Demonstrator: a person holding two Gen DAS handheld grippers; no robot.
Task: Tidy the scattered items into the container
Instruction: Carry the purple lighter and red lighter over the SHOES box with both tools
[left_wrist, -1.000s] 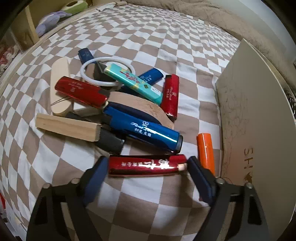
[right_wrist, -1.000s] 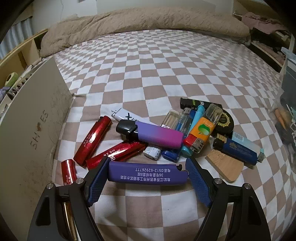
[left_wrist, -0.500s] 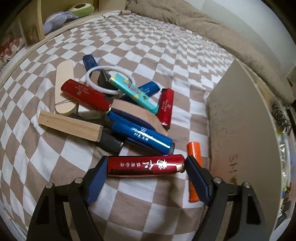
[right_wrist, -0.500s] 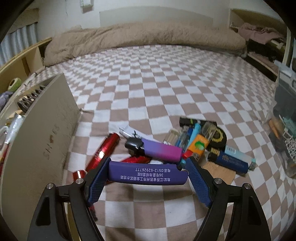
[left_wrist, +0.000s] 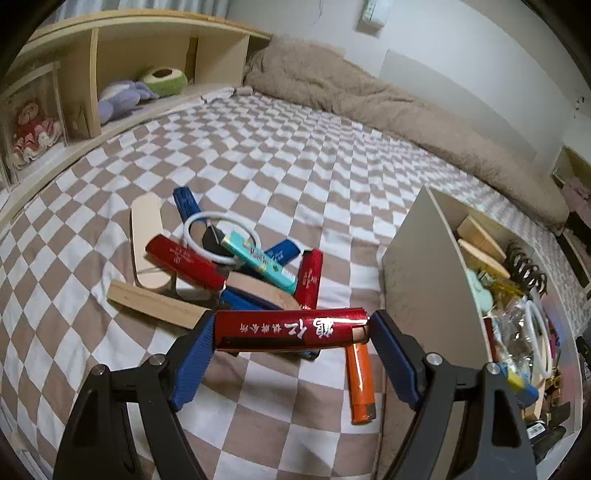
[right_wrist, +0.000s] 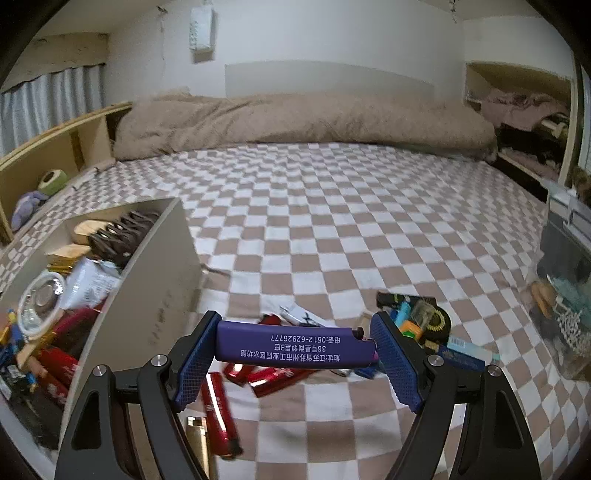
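Midway through: box (left_wrist: 436, 280) already well stocked; piles of lighters and wood blocks (left_wrist: 236, 266) left on bedspread (left_wrist: 295, 177). Left gripper (left_wrist: 291, 330) clamped endwise on red lighter (left_wrist: 291, 328); right gripper (right_wrist: 293, 349) likewise on purple lighter (right_wrist: 293, 349); both aloft beside box.

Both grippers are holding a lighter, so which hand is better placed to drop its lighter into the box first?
Probably right. The right gripper holds the purple lighter with the box opening already wide in its view, just to its left. The left gripper, gripping the red lighter, mostly faces the box's side wall.
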